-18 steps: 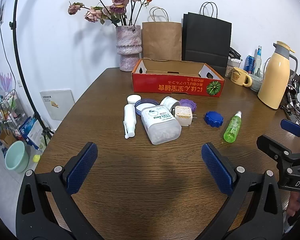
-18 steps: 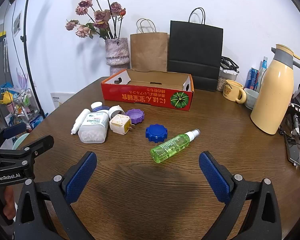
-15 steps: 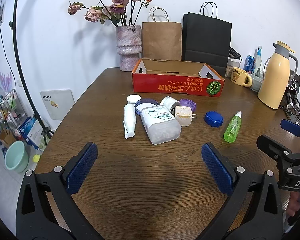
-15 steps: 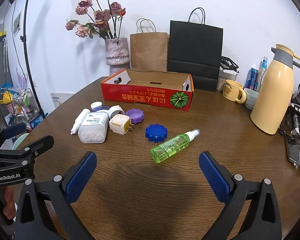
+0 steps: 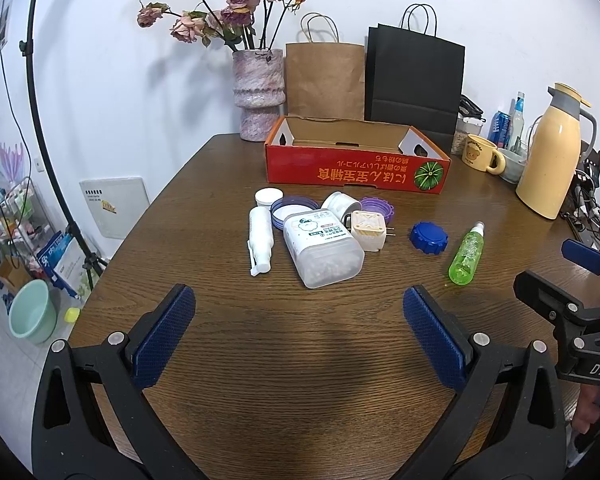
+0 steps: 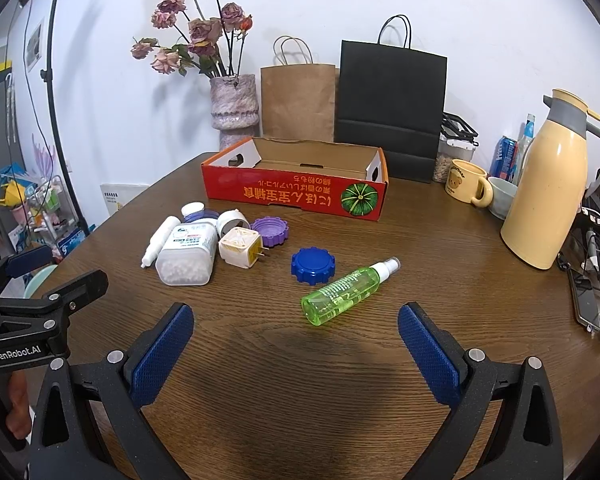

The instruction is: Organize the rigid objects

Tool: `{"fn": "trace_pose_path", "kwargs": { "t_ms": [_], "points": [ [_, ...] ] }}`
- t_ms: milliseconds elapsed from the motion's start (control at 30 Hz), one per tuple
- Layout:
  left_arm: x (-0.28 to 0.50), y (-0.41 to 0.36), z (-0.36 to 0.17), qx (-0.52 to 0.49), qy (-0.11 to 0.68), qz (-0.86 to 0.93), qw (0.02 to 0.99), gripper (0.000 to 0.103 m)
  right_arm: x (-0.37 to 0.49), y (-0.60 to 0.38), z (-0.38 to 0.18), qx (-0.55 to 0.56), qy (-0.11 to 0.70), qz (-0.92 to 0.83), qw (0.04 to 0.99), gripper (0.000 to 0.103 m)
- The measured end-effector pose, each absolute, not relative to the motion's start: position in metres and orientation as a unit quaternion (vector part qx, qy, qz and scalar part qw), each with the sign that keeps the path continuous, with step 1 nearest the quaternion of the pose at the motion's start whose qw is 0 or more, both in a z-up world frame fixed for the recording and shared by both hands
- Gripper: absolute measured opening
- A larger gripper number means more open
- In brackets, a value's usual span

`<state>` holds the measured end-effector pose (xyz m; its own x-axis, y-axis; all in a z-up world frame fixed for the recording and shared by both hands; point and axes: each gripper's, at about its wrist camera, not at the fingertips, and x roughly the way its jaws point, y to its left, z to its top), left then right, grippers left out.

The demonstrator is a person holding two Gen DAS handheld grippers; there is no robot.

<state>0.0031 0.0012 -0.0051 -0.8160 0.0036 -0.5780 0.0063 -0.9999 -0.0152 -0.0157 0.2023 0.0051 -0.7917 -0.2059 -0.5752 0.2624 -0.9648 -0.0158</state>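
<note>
A cluster of small items lies mid-table in front of a red cardboard box (image 5: 356,172) (image 6: 296,196): a clear pill jar (image 5: 320,246) (image 6: 186,254) on its side, a white tube (image 5: 261,236), a cream plug adapter (image 5: 369,229) (image 6: 240,247), a purple lid (image 6: 270,231), a blue lid (image 5: 429,237) (image 6: 313,265) and a green spray bottle (image 5: 466,254) (image 6: 348,289). My left gripper (image 5: 298,330) hovers open short of the jar. My right gripper (image 6: 296,346) is open just short of the green bottle. Nothing is between either pair of fingers.
A pink vase with dried roses (image 5: 258,94), a brown bag (image 5: 324,80) and a black bag (image 5: 414,84) stand behind the box. A yellow thermos (image 6: 548,184), a mug (image 6: 466,182) and cables crowd the right edge. The table's left edge drops to a floor with a green basin (image 5: 34,312).
</note>
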Motion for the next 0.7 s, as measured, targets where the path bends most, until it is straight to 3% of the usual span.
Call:
{"fn": "trace_pose_path", "kwargs": {
  "t_ms": [700],
  "points": [
    [0.0023, -0.0001, -0.0080, 0.305, 0.010, -0.952, 0.001, 0.103, -0.0150, 0.2020, 0.0068, 0.297, 0.049, -0.946, 0.123, 0.103]
  ]
}}
